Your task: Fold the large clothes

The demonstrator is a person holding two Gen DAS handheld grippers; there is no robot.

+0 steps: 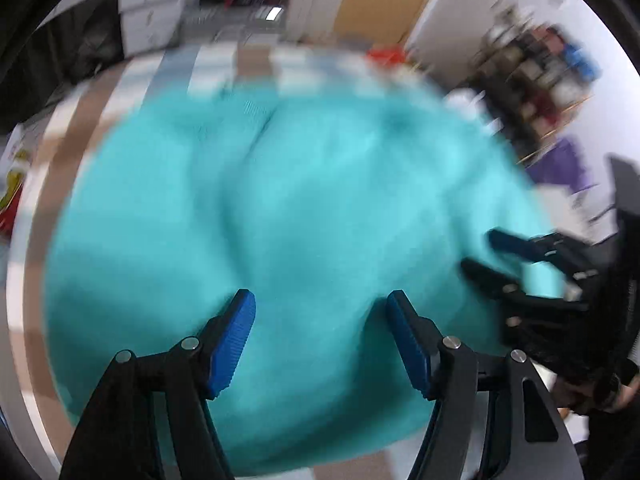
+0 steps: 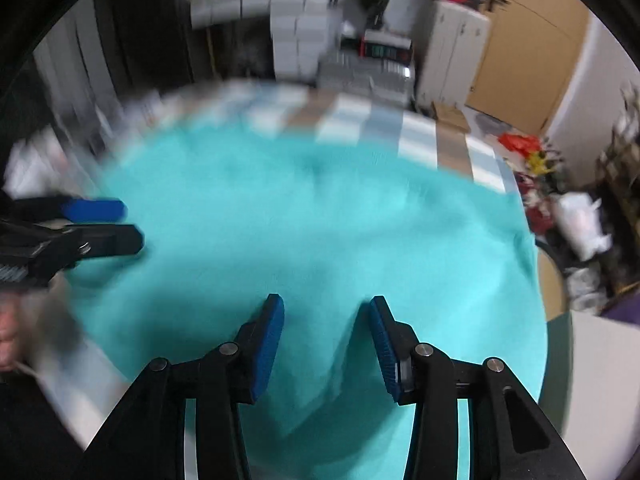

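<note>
Left wrist view: left tongs [image 1: 320, 300] parted, nothing between blue pads. Right tongs [image 2: 326, 306] likewise parted, empty. Turquoise garment [image 1: 312, 200] spread across checked desk [image 2: 416, 142], beneath both tongs. Frames motion-blurred.

A garment [image 1: 288, 208] lies spread on the bench [image 1: 256, 60]. The left hand-held gripper [image 1: 320, 300] hangs above its near edge, the right hand-held gripper [image 2: 326, 304] beside it to the right.
</note>
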